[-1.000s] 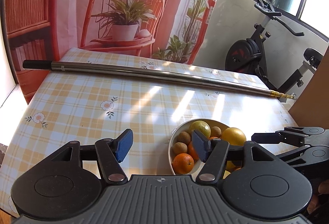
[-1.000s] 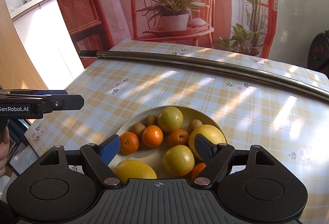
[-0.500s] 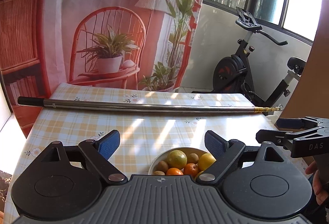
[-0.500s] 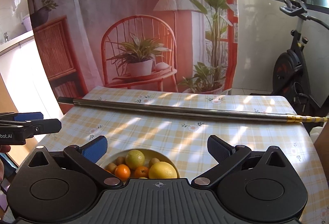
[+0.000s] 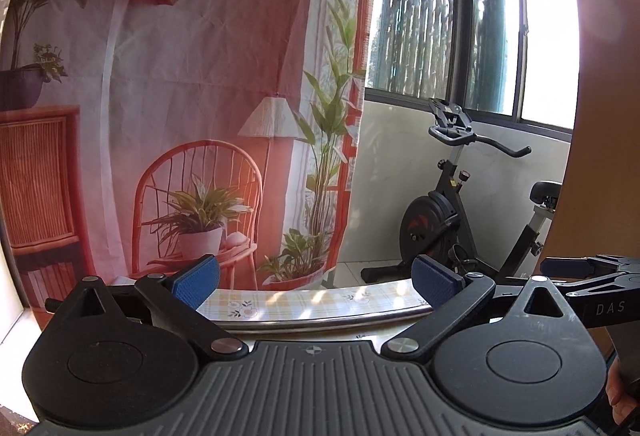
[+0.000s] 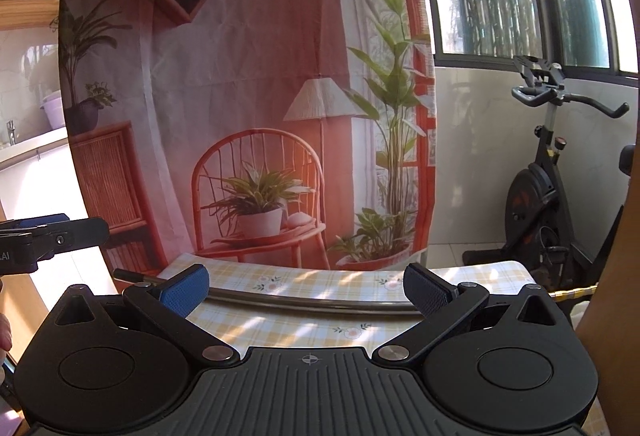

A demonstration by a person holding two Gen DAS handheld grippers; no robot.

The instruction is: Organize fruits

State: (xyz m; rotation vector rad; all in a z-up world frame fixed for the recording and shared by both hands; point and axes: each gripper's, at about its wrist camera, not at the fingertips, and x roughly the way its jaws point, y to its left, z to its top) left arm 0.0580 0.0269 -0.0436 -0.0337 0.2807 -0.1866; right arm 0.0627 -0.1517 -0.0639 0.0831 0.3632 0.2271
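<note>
Indoors, both handheld grippers are raised and level, looking across the far part of a desk (image 6: 304,324) covered in a yellow checked, flower-printed cloth. The left gripper (image 5: 316,278) has its blue-padded fingers (image 5: 196,280) spread wide apart with nothing between them; the right gripper (image 6: 306,288) is likewise spread wide and empty. Each gripper shows at the edge of the other's view: the right gripper's dark body, lettered "DAS", at the right of the left wrist view, and the left gripper at the left of the right wrist view. A long metal pole (image 6: 312,302) lies across the desk from left to right, beyond both sets of fingertips and not touched by either. The fruits of the task cannot be seen in either view; the gripper bodies hide the near part of the desk. Behind the desk hangs a printed backdrop (image 5: 200,96) picturing a red chair, a potted plant and a lamp. To the right, near the window (image 5: 440,28), stands a black exercise bike (image 5: 452,212). A wooden panel (image 5: 600,116) fills the right edge of the left wrist view.
</note>
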